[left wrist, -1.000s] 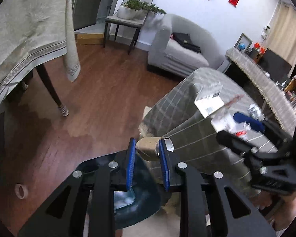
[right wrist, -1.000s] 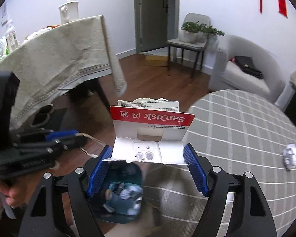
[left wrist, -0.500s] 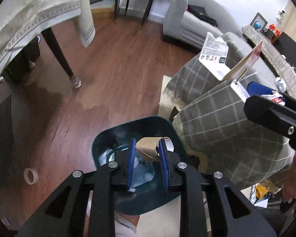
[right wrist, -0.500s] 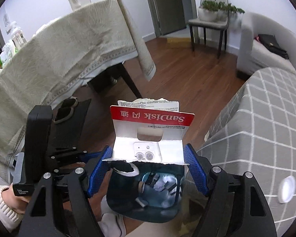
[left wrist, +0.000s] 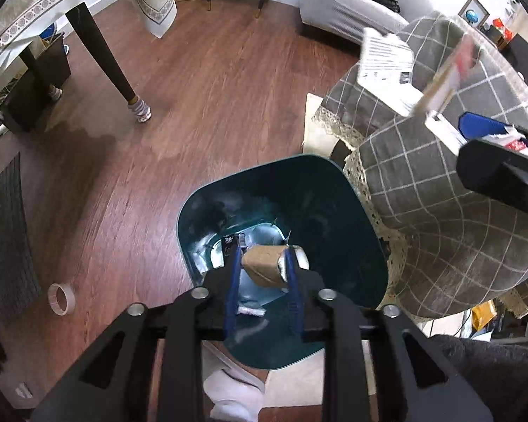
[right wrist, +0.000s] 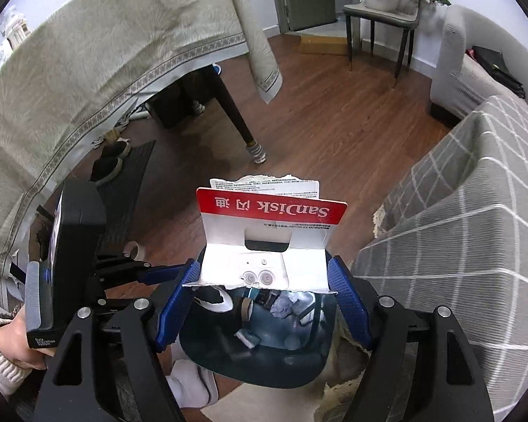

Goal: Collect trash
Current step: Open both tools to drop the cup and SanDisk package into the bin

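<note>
Below both sets of fingers the dark teal trash bin (left wrist: 334, 211) now fills the floor; a second ago it was only a sliver under the left gripper (left wrist: 264, 267), so both hands have dropped and tipped down over its mouth. Between the fingers of the right gripper (right wrist: 264, 281) the torn SanDisk card package (right wrist: 271, 239) sits as before, clamped at its side edges with the jaws fairly wide, directly above the bin's opening. The brown cardboard roll (left wrist: 264, 263) lies between the left fingers, over the bin's interior, and those jaws are opening: a gap shows by the left pad, while the roll seems to rest against the right one. By my reading the roll is being let go into the bin, with the package next.
</note>
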Motion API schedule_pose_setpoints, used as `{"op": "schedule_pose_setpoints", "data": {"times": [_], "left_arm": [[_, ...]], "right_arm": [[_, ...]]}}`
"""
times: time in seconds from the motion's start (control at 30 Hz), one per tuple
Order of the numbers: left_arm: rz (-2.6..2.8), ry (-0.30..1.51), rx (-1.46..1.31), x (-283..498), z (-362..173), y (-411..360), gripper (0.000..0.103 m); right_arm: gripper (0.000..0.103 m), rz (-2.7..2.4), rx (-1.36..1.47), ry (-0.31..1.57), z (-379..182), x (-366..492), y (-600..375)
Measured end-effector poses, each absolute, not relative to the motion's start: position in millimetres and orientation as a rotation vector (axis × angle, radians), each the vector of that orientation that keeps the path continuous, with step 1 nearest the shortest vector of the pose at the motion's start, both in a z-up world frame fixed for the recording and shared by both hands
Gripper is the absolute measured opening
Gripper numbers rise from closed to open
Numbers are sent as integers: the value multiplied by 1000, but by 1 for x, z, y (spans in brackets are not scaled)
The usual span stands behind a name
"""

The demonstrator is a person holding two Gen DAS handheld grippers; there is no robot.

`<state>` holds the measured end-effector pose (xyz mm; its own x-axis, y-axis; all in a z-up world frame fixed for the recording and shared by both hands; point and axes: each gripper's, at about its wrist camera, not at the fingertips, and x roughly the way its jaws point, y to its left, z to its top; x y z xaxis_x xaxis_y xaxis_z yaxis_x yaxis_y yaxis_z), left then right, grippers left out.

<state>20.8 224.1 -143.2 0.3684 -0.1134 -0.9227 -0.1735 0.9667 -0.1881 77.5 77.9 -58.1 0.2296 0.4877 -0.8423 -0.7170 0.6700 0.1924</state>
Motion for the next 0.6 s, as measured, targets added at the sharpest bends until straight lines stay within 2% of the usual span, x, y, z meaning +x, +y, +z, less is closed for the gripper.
{"op": "schedule_pose_setpoints", "data": {"times": [0.07, 0.27, 0.47, 0.6], "left_arm": [[36, 1189, -274, 18, -142, 226, 47], [62, 1164, -258, 13, -132, 237, 48], [99, 1112, -243, 8, -114, 247, 56], [112, 1072, -236, 7, -99, 250, 56]], "right_arm": [[76, 844, -274, 1058, -63, 76, 82], [76, 823, -315, 1098, -83, 76, 87], [76, 808, -350, 1143, -103, 76, 86], [76, 802, -376, 1179, -119, 74, 85]]}}
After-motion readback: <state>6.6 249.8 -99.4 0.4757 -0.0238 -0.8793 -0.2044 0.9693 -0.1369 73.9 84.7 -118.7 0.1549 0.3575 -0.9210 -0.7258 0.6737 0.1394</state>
